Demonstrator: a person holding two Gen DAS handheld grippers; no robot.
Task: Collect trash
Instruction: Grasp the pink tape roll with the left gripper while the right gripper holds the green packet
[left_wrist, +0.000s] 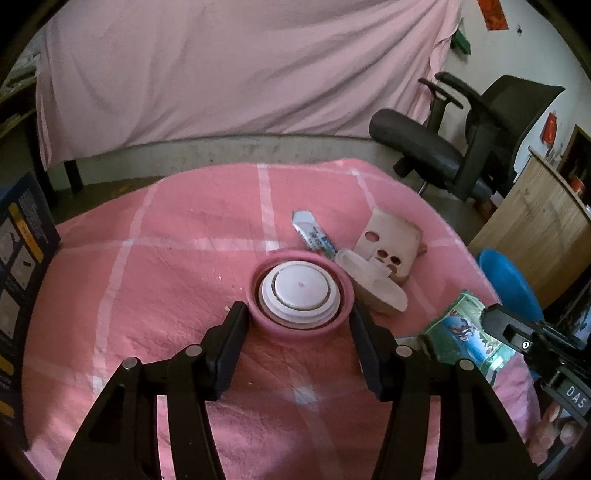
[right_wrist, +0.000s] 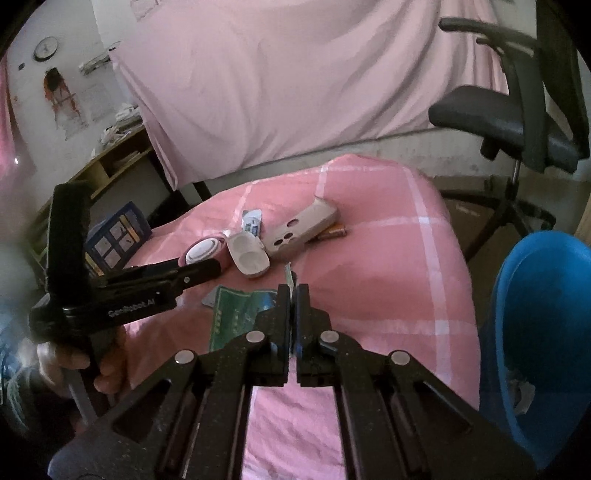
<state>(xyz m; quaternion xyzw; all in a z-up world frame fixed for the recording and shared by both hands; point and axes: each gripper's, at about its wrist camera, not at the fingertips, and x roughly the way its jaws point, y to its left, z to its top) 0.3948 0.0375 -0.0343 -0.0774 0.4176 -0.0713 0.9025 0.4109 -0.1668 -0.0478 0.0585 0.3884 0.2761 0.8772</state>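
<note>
The right claw (right_wrist: 294, 295) is closed on the green wrapper (right_wrist: 236, 314), low over the pink bed (right_wrist: 388, 258); the left claw (left_wrist: 297, 325) stands half open around the pink round container (left_wrist: 301, 291). Next, I think, the wrapper goes to the blue bin (right_wrist: 546, 325).

A home bedroom: pink checked bedspread (left_wrist: 166, 258), desk chair (left_wrist: 480, 147) (wall clock (right_wrist: 46, 48) too).

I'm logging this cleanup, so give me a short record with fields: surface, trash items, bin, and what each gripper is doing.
surface: pink checked bedspread
trash items: round pink-rimmed white container, green printed wrapper, beige holed card, clear plastic blister tray
bin: blue plastic bin, right of the bed
left gripper: fingers straddling the round container, not pressing
right gripper: fingers shut on the green wrapper's edge
</note>
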